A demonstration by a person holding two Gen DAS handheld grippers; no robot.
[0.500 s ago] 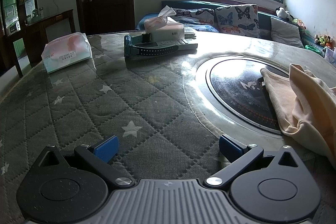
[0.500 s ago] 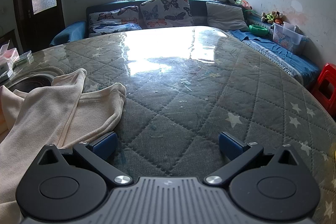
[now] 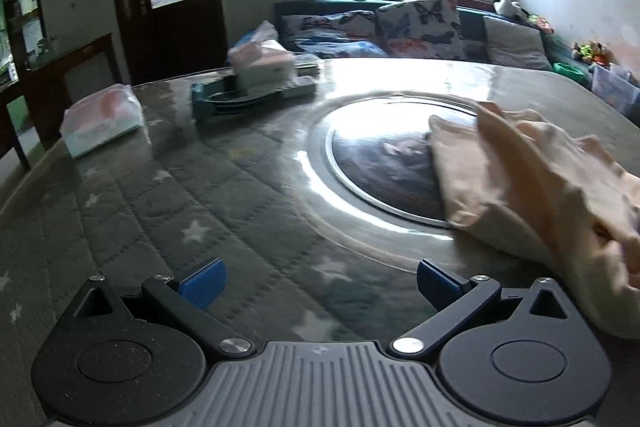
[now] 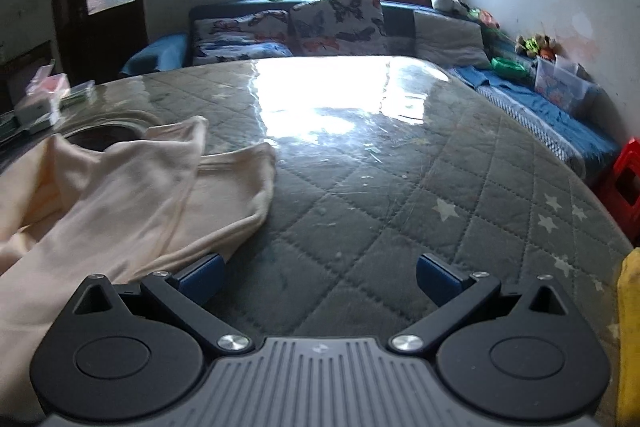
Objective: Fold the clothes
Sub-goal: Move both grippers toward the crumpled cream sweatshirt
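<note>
A cream-coloured garment (image 3: 532, 183) lies crumpled on the quilted table, at the right of the left wrist view, partly over the round glass turntable (image 3: 360, 155). It also shows at the left of the right wrist view (image 4: 132, 187). My left gripper (image 3: 318, 281) is open and empty, low over the table, left of the garment. My right gripper (image 4: 318, 277) is open and empty; its left fingertip (image 4: 202, 275) sits at the garment's near edge.
A tissue pack (image 3: 102, 119), a tissue box (image 3: 262, 67) and a dark teal tray (image 3: 248, 97) stand at the far left of the table. A sofa with butterfly cushions (image 4: 336, 23) runs behind. A red stool (image 4: 624, 183) and a yellow object (image 4: 630, 331) are at the right.
Both grippers have swung and lifted slightly; the left wrist view has turned right, so the garment and turntable fill more of it. Both jaws remain open.
</note>
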